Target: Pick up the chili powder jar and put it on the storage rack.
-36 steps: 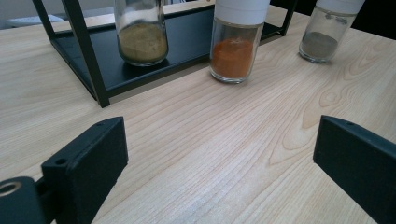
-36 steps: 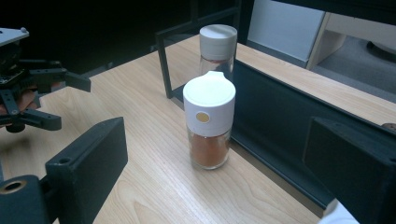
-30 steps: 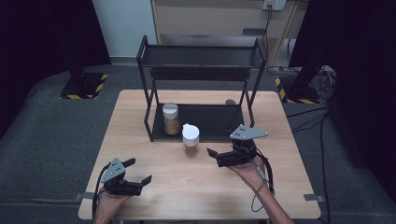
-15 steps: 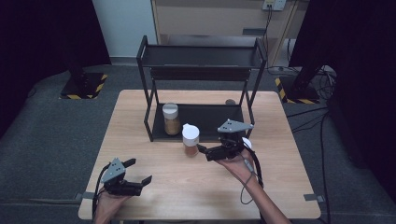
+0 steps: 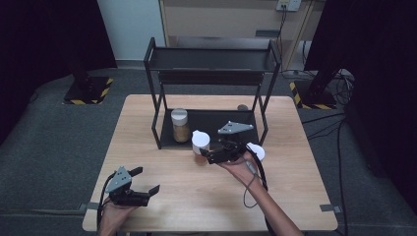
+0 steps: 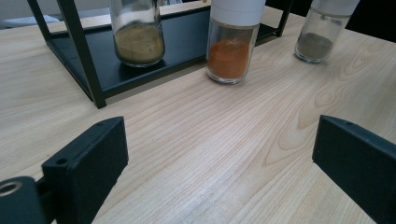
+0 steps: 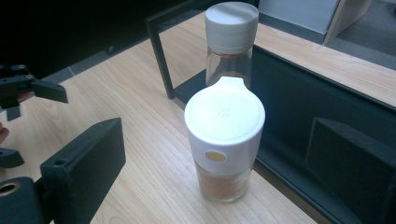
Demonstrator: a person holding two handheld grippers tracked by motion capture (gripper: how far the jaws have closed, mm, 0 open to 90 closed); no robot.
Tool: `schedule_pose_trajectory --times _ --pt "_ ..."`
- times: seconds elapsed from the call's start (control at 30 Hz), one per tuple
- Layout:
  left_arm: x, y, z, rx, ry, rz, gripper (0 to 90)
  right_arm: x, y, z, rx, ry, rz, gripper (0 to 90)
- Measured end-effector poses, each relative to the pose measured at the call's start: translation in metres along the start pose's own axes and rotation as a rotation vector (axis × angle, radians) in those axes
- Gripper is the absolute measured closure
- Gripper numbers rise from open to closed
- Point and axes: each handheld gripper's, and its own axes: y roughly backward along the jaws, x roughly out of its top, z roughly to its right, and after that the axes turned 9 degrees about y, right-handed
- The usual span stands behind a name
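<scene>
Hand-held gripper (image 7: 212, 177) around round glass jar (image 7: 225, 144)

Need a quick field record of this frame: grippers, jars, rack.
right gripper: open, jaws either side of the orange spice jar, not closed on it
left gripper: open, holds nothing, near table's front left
orange spice jar: upright on the table, just in front of the rack, white cap on
tan spice jar: upright on rack's bottom shelf, left side
grey spice jar: upright on table, right of the orange one
rack top shelf: bare
</scene>
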Motion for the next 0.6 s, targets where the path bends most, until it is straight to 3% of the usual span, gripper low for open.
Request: schedule_pose_trajectory --times 0.6 --pt "-0.001 0.001 -0.001 -0.004 0.002 0.003 2.6 0.013 -0.045 0.0 -0.015 0.017 -0.092 6.6"
